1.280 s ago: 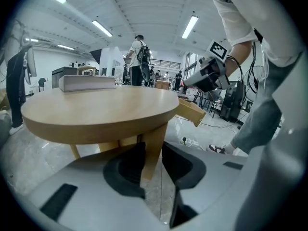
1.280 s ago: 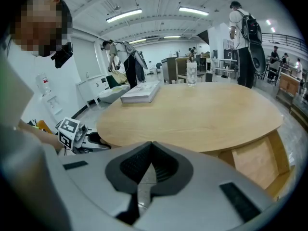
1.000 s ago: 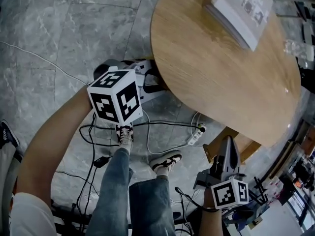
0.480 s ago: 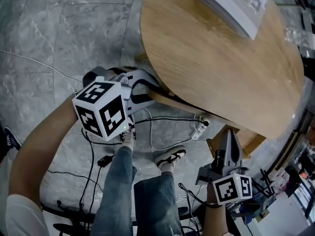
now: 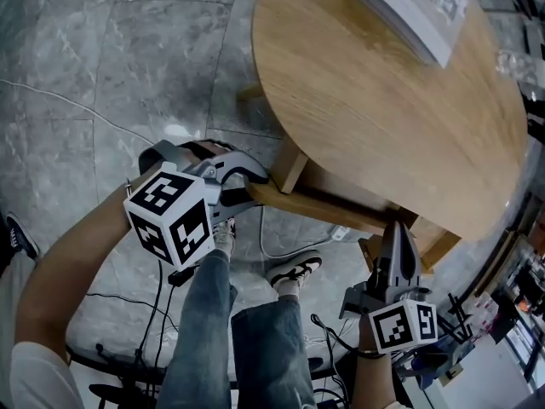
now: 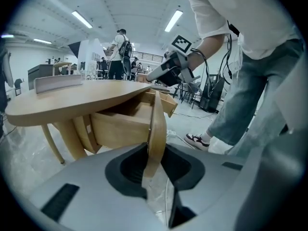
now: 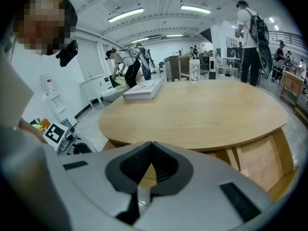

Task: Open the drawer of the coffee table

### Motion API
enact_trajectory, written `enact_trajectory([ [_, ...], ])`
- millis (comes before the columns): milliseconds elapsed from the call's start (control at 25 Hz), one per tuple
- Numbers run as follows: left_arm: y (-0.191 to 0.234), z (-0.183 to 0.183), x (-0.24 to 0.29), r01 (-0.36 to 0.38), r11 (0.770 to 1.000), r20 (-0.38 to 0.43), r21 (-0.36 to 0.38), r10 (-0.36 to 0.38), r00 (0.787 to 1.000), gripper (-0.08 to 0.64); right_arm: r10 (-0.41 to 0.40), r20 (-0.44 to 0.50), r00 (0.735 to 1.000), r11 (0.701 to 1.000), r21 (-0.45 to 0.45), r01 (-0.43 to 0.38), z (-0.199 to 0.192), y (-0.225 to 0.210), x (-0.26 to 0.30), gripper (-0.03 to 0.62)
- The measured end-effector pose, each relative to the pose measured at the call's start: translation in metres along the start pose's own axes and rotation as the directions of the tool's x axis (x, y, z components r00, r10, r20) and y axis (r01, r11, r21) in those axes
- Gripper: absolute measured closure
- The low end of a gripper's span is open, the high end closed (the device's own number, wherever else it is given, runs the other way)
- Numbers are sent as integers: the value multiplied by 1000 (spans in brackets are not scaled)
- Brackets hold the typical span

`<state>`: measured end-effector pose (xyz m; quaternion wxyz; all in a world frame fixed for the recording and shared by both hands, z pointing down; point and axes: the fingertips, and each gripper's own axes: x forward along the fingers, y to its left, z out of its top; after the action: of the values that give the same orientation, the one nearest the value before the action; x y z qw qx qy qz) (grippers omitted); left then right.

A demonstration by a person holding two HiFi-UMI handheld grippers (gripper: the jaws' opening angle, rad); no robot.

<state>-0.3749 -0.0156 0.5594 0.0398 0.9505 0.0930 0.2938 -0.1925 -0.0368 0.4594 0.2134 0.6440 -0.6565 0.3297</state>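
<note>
Wooden drawer (image 5: 324,204) sat partly out. left gripper (image 5: 258,186) jaws clamped its thin front panel. Looked rigid, light, straight-sliding; panel edge judged best hold. right gripper (image 5: 398,239) jaws closed, empty.

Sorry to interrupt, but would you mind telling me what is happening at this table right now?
A person standing by the round wooden coffee table is opening its drawer with two hand-held grippers. The left gripper has its jaws closed on the drawer's front panel, and the drawer stands partly out from under the tabletop. The right gripper hangs idle beside the table, jaws shut on nothing. A book lies on top.
</note>
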Motion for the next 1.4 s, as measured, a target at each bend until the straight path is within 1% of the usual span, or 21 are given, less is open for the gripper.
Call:
enact_trajectory([
  [280,-26,1,-3,30,999,-6,12,-30,1000,482,8,-8,1000,1000,12,-8,-8,3,-3,592],
  [440,-35,-1,-4,35,999,-11,5,-35,999,482,9,-7,1000,1000,14,-9,-10,0,-3,592],
  [840,-61,-9,-2,73,997,-44,7,-72,996,482,-26,9,1000,1000,16,26,-5,-17,-12,592],
  [960,-61,-10,0,72,997,-49,10,-72,996,481,-46,19,999,999,-1,46,1,-29,-16,592],
  [1160,-62,-11,-1,61,998,-45,18,-61,997,482,-66,23,998,996,-56,67,13,-52,-26,592],
  [1280,-66,-11,-2,59,998,-46,18,-58,997,483,-76,33,997,994,-77,79,20,-58,-32,592],
  [1400,-75,-13,-2,74,997,-50,18,-73,996,482,-85,41,996,993,-81,88,22,-59,-38,592],
])
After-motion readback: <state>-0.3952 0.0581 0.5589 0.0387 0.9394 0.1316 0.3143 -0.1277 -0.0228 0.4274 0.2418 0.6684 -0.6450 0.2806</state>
